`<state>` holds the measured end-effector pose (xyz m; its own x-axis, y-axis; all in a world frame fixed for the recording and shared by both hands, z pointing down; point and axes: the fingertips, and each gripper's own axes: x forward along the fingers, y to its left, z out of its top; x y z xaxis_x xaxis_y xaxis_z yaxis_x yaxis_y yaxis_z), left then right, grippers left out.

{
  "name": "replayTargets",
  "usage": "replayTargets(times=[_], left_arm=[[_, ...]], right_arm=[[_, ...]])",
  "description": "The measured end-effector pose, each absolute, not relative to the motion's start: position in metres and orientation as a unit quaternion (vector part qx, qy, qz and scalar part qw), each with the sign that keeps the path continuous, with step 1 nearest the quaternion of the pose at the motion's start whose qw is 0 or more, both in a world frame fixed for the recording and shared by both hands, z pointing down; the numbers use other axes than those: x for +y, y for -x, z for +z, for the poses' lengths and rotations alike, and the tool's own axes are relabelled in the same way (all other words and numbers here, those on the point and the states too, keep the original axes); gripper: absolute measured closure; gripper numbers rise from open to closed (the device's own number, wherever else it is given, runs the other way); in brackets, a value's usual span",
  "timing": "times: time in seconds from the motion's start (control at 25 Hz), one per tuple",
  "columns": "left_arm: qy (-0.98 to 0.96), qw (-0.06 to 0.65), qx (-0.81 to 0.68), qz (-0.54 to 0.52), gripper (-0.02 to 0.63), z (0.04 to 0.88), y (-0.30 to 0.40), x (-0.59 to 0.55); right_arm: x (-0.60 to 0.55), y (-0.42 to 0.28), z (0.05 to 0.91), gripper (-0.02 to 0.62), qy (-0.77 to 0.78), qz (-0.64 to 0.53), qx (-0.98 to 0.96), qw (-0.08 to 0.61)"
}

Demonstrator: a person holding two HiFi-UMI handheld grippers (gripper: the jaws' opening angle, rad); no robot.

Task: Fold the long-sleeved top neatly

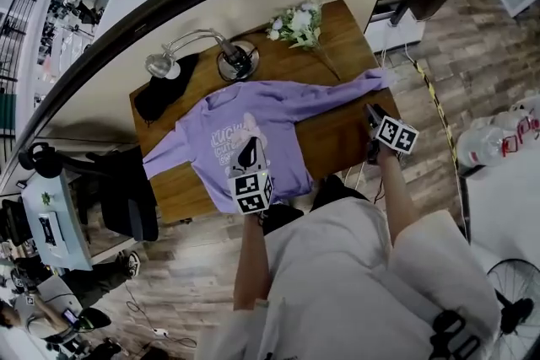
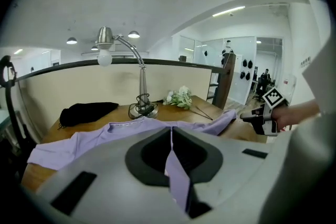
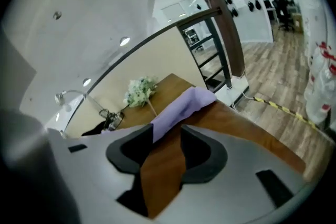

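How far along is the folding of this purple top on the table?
Barely started. The purple top lies spread flat on the table, sleeves out, no fold visible. In hand: the left gripper is shut on its fabric. The right gripper is open over bare wood near one sleeve. Every fold is left.

A brown wooden bench [image 1: 337, 135] stands by a cream wall [image 1: 253, 13]. The floor [image 1: 481, 72] is wood. Ceiling lights [image 2: 71, 40] shine.
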<state>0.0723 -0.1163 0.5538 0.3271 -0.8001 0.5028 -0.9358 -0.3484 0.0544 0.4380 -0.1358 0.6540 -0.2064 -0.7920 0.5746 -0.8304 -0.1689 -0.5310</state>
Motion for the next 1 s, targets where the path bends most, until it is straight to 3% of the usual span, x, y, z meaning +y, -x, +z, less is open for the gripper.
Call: replayTargets(times=[0.2,0.32,0.44,0.52,0.56,0.68,0.76,1.0], left_arm=[[-0.769,0.180,-0.577,0.207,0.578,0.559,-0.088,-0.123],[-0.748,0.181,-0.601,0.217,0.578,0.564,-0.085,-0.125],[-0.728,0.188,-0.622,0.218,0.578,0.566,-0.080,-0.123],[-0.718,0.188,-0.633,0.219,0.578,0.565,-0.075,-0.120],[-0.714,0.188,-0.638,0.219,0.578,0.565,-0.072,-0.119],[-0.698,0.195,-0.655,0.214,0.578,0.567,-0.060,-0.114],[-0.688,0.201,-0.665,0.209,0.578,0.568,-0.055,-0.110],[-0.677,0.204,-0.679,0.197,0.578,0.569,-0.051,-0.109]], right_arm=[[-0.173,-0.476,0.673,0.325,-0.598,0.515,-0.605,-0.109],[-0.192,-0.486,0.680,0.291,-0.590,0.536,-0.591,-0.124],[-0.207,-0.495,0.686,0.290,-0.574,0.582,-0.536,-0.211],[-0.213,-0.502,0.694,0.308,-0.562,0.606,-0.487,-0.283],[-0.215,-0.505,0.698,0.351,-0.558,0.612,-0.470,-0.305],[-0.219,-0.507,0.706,0.428,-0.568,0.617,-0.457,-0.294],[-0.216,-0.507,0.711,0.567,-0.580,0.618,-0.456,-0.272],[-0.219,-0.507,0.682,0.569,-0.586,0.544,-0.551,-0.241]])
